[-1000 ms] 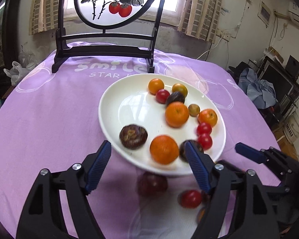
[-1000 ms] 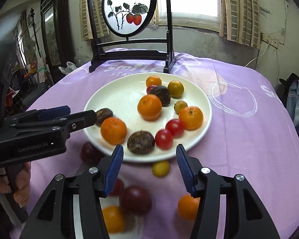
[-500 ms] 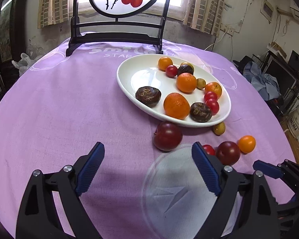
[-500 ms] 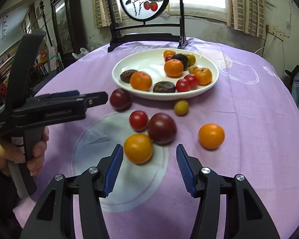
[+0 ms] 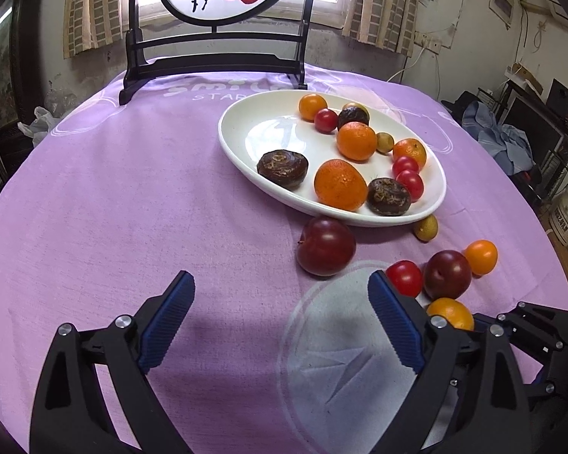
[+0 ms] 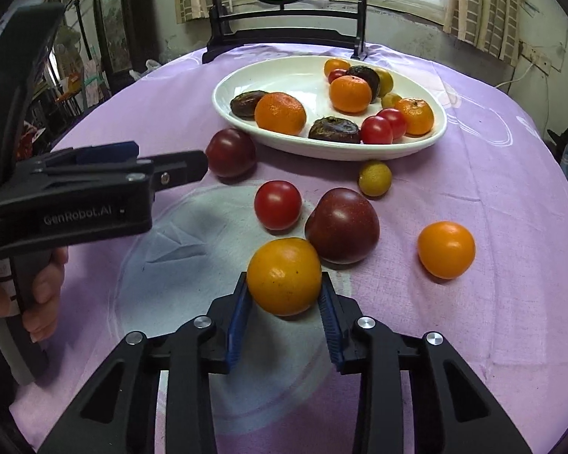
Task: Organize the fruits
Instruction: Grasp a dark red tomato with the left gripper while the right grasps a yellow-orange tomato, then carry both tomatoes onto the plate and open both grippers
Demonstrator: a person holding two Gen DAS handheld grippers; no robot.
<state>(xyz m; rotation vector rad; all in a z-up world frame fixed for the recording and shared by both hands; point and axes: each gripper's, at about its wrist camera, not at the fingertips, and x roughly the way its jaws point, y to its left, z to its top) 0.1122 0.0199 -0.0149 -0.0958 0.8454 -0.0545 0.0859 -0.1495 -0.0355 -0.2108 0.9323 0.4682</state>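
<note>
I'm working over a round table under a purple cloth (image 6: 511, 189), a window behind it. My right gripper (image 6: 284, 302) has its blue pads pressed on a round yellow-orange fruit (image 6: 284, 275), just in front of a big dark red plum (image 6: 342, 225). My left gripper (image 5: 280, 317) hangs spread and empty. The white oval plate (image 6: 276, 75) holds about a dozen fruits. I'd say we're past halfway: a red tomato (image 6: 277, 205), another plum (image 6: 231, 152), a small yellow-green fruit (image 6: 375, 178) and an orange one (image 6: 446, 249) lie loose on the cloth.
</note>
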